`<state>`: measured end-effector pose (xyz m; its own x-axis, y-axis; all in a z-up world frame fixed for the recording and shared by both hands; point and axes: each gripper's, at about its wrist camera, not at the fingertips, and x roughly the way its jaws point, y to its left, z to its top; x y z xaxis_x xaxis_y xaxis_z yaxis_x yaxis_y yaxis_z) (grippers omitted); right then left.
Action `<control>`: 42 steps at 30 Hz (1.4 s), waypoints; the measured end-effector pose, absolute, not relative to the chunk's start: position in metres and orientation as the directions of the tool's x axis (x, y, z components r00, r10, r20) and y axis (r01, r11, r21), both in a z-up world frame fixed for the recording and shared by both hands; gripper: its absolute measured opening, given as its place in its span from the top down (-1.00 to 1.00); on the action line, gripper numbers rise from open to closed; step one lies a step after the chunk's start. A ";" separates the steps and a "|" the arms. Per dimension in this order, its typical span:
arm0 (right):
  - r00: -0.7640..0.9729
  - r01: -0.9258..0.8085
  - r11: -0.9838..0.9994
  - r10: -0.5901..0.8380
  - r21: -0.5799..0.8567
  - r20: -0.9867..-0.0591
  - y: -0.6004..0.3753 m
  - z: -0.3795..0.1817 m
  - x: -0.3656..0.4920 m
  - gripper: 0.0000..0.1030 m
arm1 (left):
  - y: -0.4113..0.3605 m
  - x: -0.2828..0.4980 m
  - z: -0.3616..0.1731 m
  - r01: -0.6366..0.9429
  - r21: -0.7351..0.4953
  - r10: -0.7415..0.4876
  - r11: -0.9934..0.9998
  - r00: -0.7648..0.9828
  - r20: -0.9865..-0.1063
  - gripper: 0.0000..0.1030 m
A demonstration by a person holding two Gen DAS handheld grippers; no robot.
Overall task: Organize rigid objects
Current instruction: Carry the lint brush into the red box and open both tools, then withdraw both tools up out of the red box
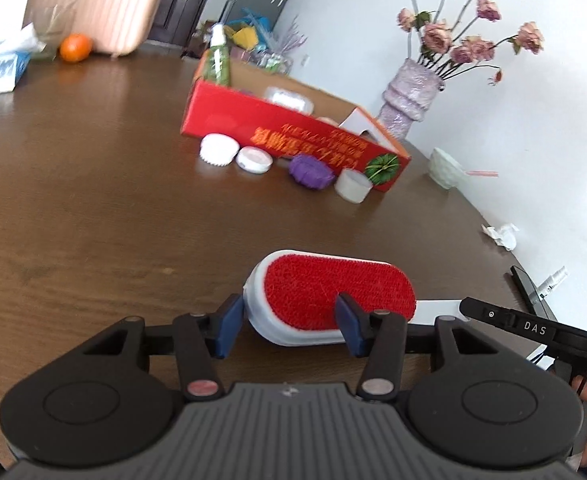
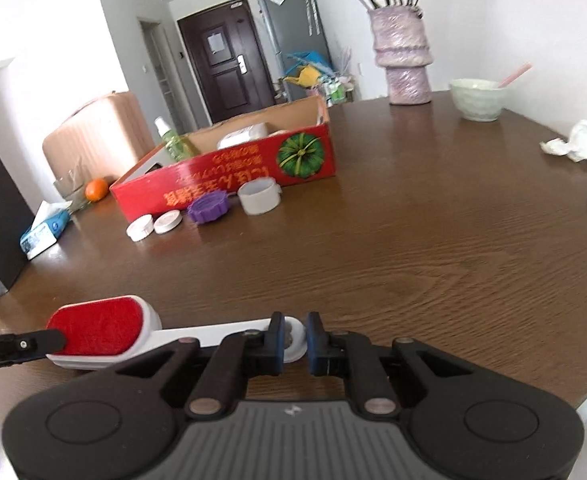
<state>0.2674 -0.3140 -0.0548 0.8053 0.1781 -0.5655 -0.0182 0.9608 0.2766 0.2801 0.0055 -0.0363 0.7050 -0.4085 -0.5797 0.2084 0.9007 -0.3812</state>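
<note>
Both grippers point(image 1: 289, 320) point(image 2: 295, 340) on lint brush point(image 1: 325, 300).

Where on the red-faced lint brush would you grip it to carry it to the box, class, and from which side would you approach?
Grip the lint brush across its thick oval head: the short sides are flat, parallel white walls that suit two fingers. Come from the near table edge, as the left gripper does. The right gripper straddles the thin handle's end, probably a less steady hold.
</note>
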 end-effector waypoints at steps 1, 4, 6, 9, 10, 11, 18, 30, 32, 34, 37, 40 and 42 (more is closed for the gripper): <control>0.813 -0.015 0.960 0.174 0.278 -0.556 -0.316 -0.052 0.266 0.78 | 0.003 0.280 -0.033 0.216 -0.375 -0.408 0.901 0.714 -0.569 0.01; 0.830 -0.009 0.955 0.173 0.298 -0.530 -0.322 -0.047 0.266 0.78 | -0.003 0.285 -0.024 0.243 -0.352 -0.410 0.904 0.727 -0.551 0.01; 0.841 -0.006 0.949 0.175 0.316 -0.512 -0.325 -0.041 0.275 0.78 | -0.006 0.297 -0.011 0.263 -0.330 -0.408 0.906 0.748 -0.524 0.01; 0.876 -0.023 0.947 0.174 0.321 -0.450 -0.323 -0.019 0.298 0.78 | -0.008 0.324 0.018 0.288 -0.296 -0.400 0.911 0.794 -0.457 0.01; 0.891 -0.031 0.948 0.170 0.318 -0.422 -0.323 -0.010 0.309 0.78 | -0.008 0.334 0.028 0.298 -0.293 -0.404 0.909 0.805 -0.435 0.01; 0.903 -0.035 0.946 0.168 0.321 -0.395 -0.323 -0.001 0.320 0.76 | -0.008 0.347 0.038 0.313 -0.290 -0.413 0.904 0.813 -0.410 0.00; 0.919 -0.042 0.929 0.181 0.368 -0.351 -0.326 0.035 0.428 0.73 | -0.003 0.454 0.063 0.305 -0.321 -0.421 0.897 0.812 -0.404 0.01; 0.874 -0.028 0.954 0.168 0.297 -0.457 -0.295 -0.006 0.540 0.73 | 0.005 0.558 0.009 0.205 -0.292 -0.337 0.934 0.777 -0.531 0.04; 0.870 -0.033 0.963 0.159 0.266 -0.467 -0.290 -0.014 0.542 0.73 | 0.009 0.562 -0.001 0.198 -0.314 -0.347 0.929 0.762 -0.546 0.03; 0.855 -0.035 0.960 0.173 0.278 -0.490 -0.290 -0.022 0.545 0.73 | 0.014 0.560 -0.009 0.194 -0.326 -0.354 0.925 0.754 -0.554 0.04; 0.836 -0.088 0.949 0.237 0.304 -0.496 -0.287 -0.028 0.542 0.83 | 0.013 0.551 -0.011 0.243 -0.309 -0.381 0.920 0.744 -0.549 0.15; 0.840 -0.122 0.967 0.220 0.223 -0.496 -0.268 -0.027 0.539 0.82 | 0.006 0.544 -0.007 0.290 -0.281 -0.401 0.915 0.735 -0.547 0.11; 0.845 -0.142 0.970 0.222 0.196 -0.487 -0.260 -0.023 0.535 0.82 | -0.001 0.540 -0.004 0.294 -0.222 -0.368 0.930 0.749 -0.551 0.11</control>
<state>0.5352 -0.2596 -0.0234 0.8447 0.2217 -0.4871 -0.1416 0.9703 0.1961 0.5396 -0.0008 -0.0042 0.7488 -0.3683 -0.5511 0.2938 0.9297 -0.2221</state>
